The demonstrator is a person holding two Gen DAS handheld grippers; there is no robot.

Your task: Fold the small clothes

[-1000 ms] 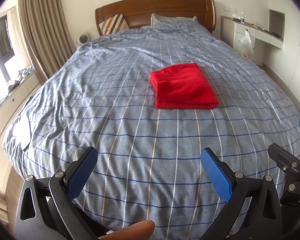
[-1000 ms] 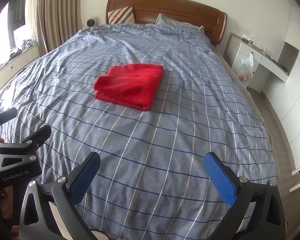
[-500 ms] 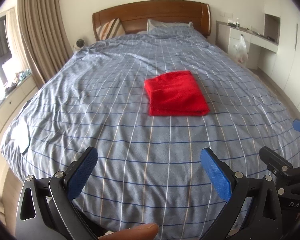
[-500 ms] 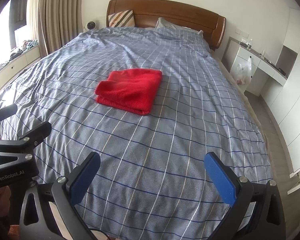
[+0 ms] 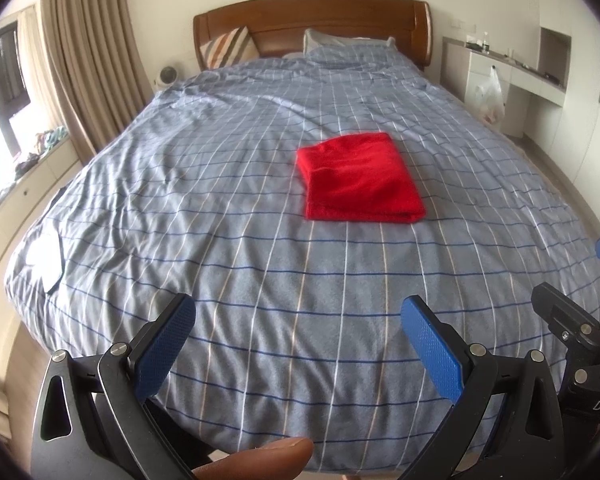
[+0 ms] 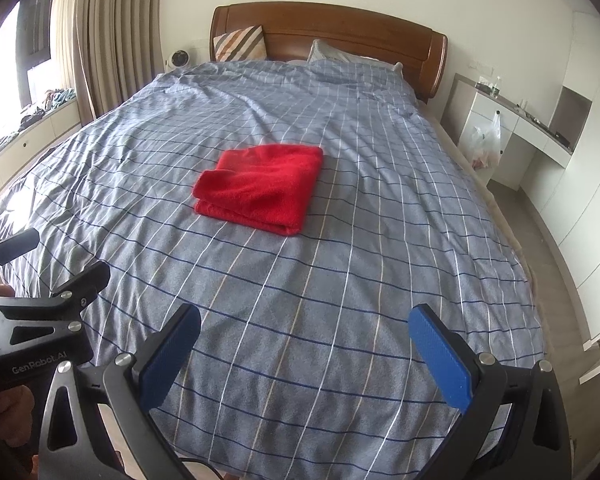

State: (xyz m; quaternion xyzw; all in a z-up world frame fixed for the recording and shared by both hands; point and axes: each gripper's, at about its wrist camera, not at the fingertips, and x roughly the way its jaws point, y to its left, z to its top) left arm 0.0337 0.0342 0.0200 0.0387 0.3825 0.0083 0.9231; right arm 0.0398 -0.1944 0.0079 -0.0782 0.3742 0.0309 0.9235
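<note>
Cloth: a red cloth (image 5: 360,178) lies folded into a neat rectangle near the middle of the bed (image 5: 260,280), flat on the cover, its layered edge facing the foot of the bed; the right wrist view shows it (image 6: 262,188) slightly left of centre.
Left gripper: the left gripper (image 5: 298,344) hangs over the foot of the bed, its blue-padded fingers (image 5: 432,350) spread wide and holding nothing, well apart from the cloth.
Right gripper: the right gripper (image 6: 304,354) sits beside it at the foot of the bed, fingers (image 6: 440,360) likewise wide and bare, also well short of the cloth.
Bed: a blue-grey checked cover (image 6: 340,300) spreads over the whole bed, wrinkled toward the head, with a striped cushion (image 6: 240,44) and a pillow (image 6: 332,54) leaning against the wooden headboard (image 6: 340,28).
Room: beige curtains (image 5: 88,60) hang on the left by a window; a white desk (image 6: 512,120) stands on the right with a plastic bag (image 6: 486,138) hanging at its front.
</note>
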